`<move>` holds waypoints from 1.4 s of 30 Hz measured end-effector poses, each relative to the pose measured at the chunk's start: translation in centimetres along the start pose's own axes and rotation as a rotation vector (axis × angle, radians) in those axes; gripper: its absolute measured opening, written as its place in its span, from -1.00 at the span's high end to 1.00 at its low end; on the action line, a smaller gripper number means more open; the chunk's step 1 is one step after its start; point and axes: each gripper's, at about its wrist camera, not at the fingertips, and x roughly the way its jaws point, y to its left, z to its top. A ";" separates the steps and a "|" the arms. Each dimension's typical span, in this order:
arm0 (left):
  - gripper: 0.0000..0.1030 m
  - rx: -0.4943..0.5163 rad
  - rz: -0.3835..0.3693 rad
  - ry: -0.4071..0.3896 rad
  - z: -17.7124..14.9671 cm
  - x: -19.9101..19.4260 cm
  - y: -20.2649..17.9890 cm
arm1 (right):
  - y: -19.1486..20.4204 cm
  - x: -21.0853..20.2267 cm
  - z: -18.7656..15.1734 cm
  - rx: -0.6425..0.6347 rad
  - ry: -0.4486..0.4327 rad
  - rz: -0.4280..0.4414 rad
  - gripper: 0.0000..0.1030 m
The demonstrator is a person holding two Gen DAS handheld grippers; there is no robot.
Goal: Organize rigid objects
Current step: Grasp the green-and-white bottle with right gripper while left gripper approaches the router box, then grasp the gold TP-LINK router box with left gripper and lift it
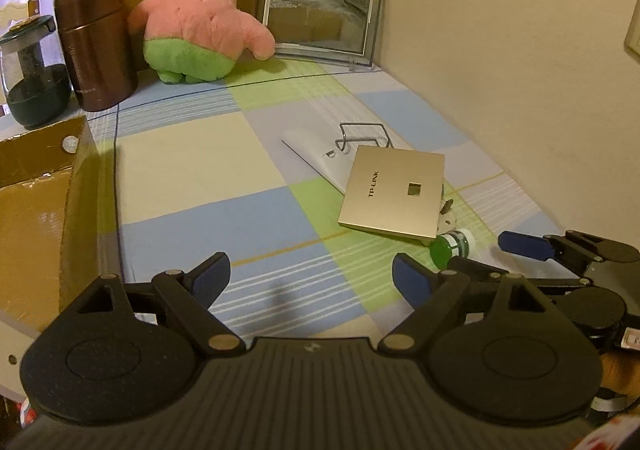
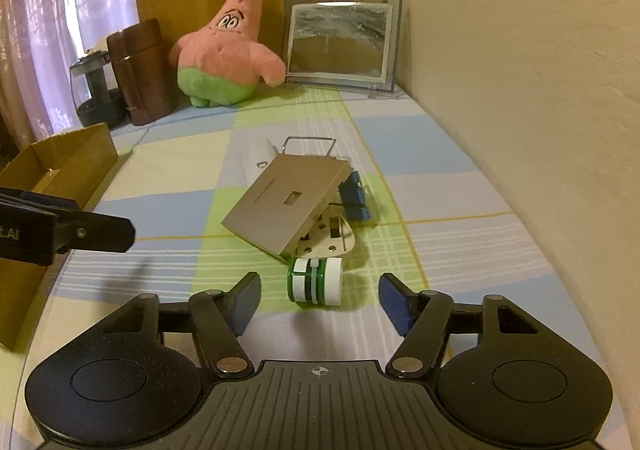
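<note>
Green-and-white spool (image 2: 315,281) lying lower centre, just ahead of right gripper (image 2: 320,300), axis crosswise to the gap. Fingers wide open, empty. Left gripper (image 1: 311,279) likewise open, empty, farther off.

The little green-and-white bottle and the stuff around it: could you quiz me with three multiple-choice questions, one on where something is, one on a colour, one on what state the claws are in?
1. Where does the small green-and-white plastic bottle lie?
A. Inside the cardboard box
B. On the checked tablecloth, just ahead of the right claw
C. Beside the plush star

2. What colour is the flat square TP-LINK panel?
A. Pale gold
B. Red
C. Black

3. How do the right claw's jaws stand?
A. Shut on the bottle
B. Shut on nothing
C. Open

Answers:
1 B: the bottle lies on its side on the checked tablecloth, in front of the gap between the fingers.
2 A: its face is pale gold in both views.
3 C: the blue pads stand wide apart, touching nothing.
</note>
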 end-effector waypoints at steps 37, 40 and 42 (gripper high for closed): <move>-0.89 0.124 -0.152 0.008 2.9 6.5 -2.0 | -4.0 -0.3 3.9 -0.047 -0.006 -0.080 0.45; -0.89 0.132 -0.197 0.000 3.2 7.5 -2.2 | -4.3 0.0 3.8 -0.032 -0.001 -0.073 0.45; -0.89 0.131 -0.218 0.002 3.4 8.2 -2.3 | -4.5 -0.1 3.8 -0.028 -0.010 -0.078 0.45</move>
